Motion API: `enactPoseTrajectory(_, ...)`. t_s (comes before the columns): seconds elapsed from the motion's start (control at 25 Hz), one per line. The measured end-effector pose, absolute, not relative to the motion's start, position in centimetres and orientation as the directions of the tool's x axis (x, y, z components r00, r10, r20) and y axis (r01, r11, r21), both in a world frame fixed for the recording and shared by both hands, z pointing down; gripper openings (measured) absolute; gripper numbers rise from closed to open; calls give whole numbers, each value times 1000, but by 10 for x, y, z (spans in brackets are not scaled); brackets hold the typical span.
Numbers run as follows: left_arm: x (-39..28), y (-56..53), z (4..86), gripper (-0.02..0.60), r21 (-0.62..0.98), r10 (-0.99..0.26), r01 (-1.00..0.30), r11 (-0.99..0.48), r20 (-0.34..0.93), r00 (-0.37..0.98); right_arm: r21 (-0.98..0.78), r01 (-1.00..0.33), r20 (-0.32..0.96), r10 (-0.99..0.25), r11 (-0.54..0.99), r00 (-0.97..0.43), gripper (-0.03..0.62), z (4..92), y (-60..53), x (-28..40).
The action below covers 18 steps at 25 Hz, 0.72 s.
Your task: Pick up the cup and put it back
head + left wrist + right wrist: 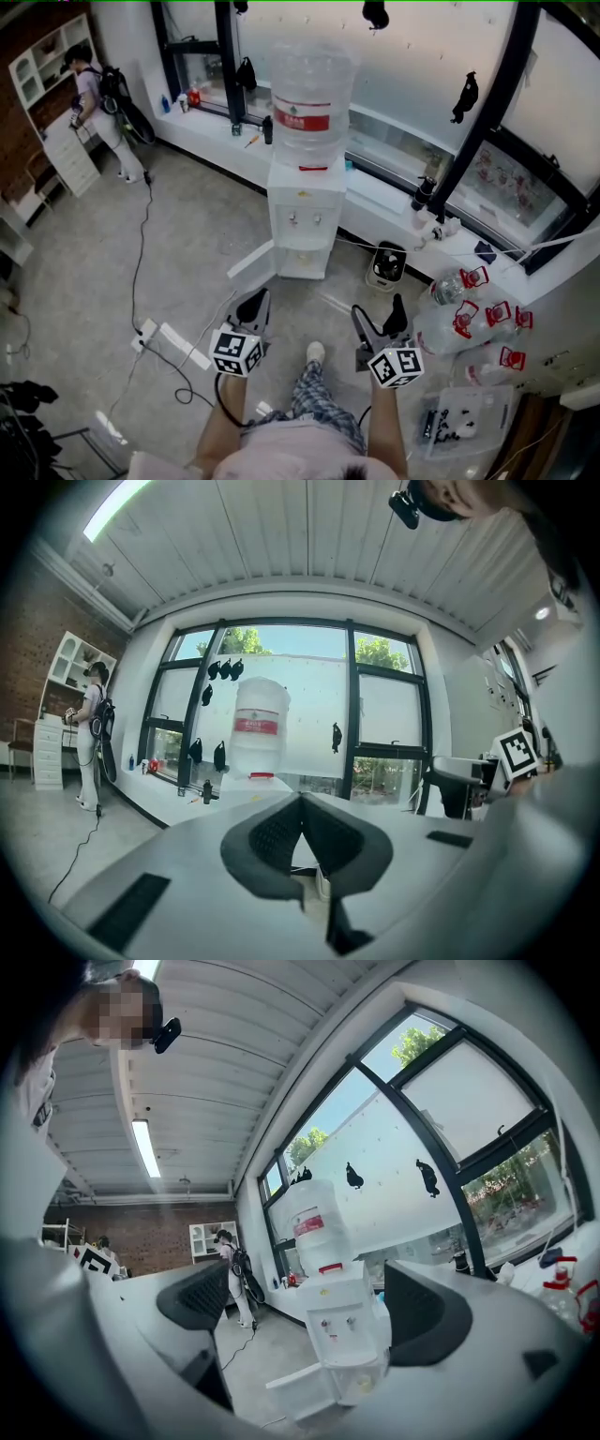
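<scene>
Your left gripper point(252, 302) has fingers together, right gripper point(380, 317) apart and empty; cup not clearly visible by dispenser point(302, 220), so expect light, crushable, pinch mid-wall gently.

The red label point(303, 118) on the water bottle point(310, 75) is unreadably blurred.

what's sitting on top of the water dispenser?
A big clear water bottle with a red label stands on the white dispenser. Its mouth is hidden inside the dispenser's top.
</scene>
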<state>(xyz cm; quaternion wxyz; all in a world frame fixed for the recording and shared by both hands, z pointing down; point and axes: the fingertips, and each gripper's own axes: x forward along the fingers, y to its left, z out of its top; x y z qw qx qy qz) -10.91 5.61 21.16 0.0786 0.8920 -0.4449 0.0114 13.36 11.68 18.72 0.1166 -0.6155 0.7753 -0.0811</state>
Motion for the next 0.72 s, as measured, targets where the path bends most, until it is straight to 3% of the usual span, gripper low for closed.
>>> enactPoseTrajectory(0.72, -80, -122, 192, 25, 112, -857, -857, -502, 70, 511, -261, -904, -47, -940, 338, -338, 508, 185, -85, 159)
